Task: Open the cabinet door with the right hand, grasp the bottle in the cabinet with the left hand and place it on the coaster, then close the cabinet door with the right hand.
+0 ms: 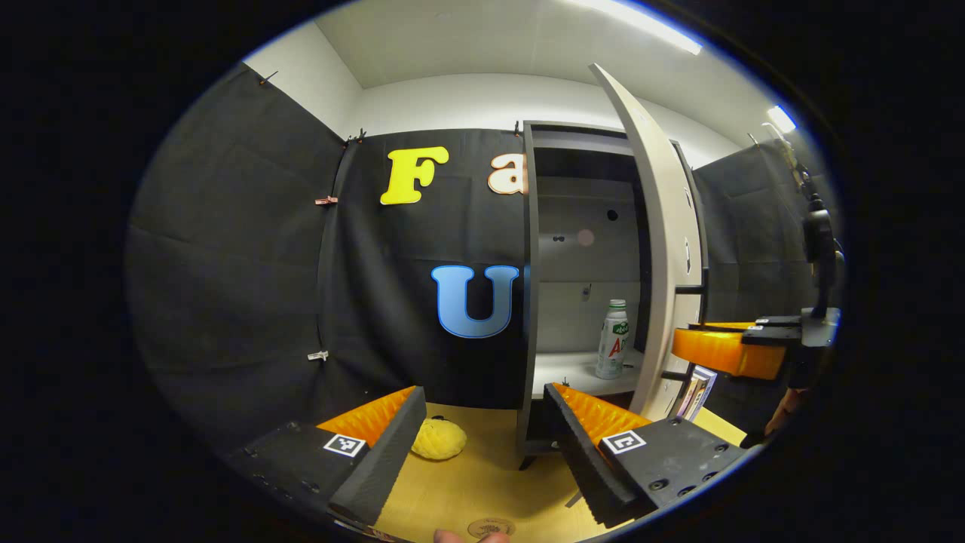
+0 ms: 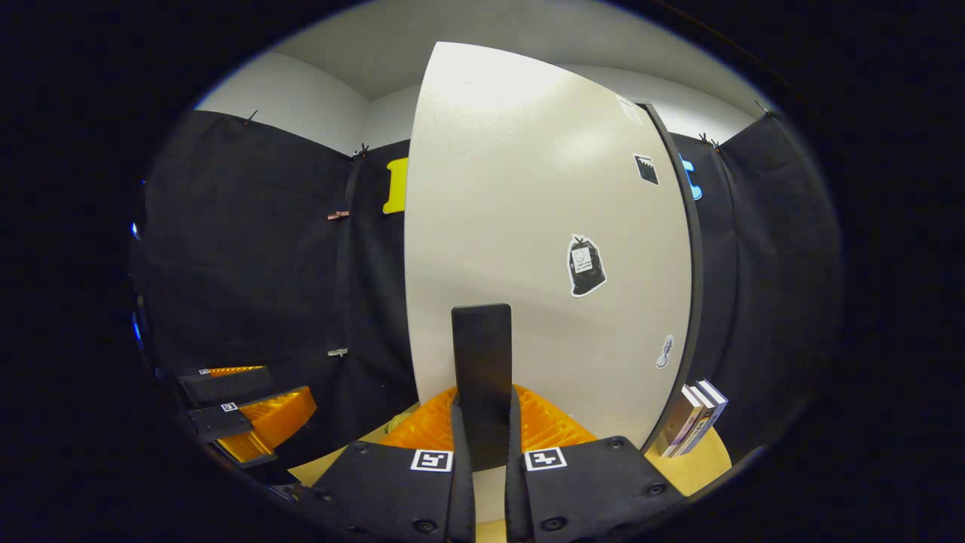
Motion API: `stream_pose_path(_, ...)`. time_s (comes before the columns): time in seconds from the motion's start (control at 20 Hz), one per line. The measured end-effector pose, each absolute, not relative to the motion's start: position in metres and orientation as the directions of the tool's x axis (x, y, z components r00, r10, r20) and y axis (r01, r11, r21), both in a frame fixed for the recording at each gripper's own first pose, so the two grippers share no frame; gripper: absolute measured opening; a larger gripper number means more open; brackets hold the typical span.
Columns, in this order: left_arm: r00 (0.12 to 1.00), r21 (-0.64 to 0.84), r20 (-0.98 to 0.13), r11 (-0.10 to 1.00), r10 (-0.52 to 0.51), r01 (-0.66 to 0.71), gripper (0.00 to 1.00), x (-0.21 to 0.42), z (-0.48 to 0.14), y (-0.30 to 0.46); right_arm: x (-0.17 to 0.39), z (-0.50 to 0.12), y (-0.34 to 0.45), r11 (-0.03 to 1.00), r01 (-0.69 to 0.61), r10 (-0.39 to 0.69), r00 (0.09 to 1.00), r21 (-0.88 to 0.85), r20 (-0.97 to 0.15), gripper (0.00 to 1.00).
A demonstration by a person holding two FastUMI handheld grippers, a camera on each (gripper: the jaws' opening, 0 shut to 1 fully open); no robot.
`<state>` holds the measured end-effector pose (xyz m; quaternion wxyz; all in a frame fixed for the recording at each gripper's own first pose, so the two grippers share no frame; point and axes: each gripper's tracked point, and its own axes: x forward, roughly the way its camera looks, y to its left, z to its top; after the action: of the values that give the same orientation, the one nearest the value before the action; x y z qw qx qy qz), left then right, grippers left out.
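My right tool (image 2: 482, 452) is pinching the dark handle (image 2: 482, 377) of the cabinet door (image 2: 528, 226), and the door stands swung open. My left tool (image 1: 482, 445) is spread wide and holds nothing, above the desk (image 1: 482, 475). The bottle (image 1: 612, 339) stands upright on the shelf (image 1: 573, 371) inside the cabinet, near the door side. It looks like light plastic, smooth and maybe a little slippery, so I would take it at the middle of the body, under the cap, with moderate pressure.
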<state>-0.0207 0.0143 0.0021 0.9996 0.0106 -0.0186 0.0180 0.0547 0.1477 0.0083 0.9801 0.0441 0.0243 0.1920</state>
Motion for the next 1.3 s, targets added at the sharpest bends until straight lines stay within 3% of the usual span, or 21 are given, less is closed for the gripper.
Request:
stream_pose_path(0.8,0.996,0.010,0.052,0.997,-0.079,0.078,0.98,-0.020,0.014,-0.054,0.035,0.009,0.079,0.979,-0.185,0.189,0.981,0.087,-0.034,0.19)
stream_pose_path(1.3,0.990,0.019,0.038,0.990,-0.138,0.138,0.98,-0.014,0.011,-0.099,0.028,0.006,0.051,0.986,-0.128,0.135,0.989,0.110,-0.059,0.18)
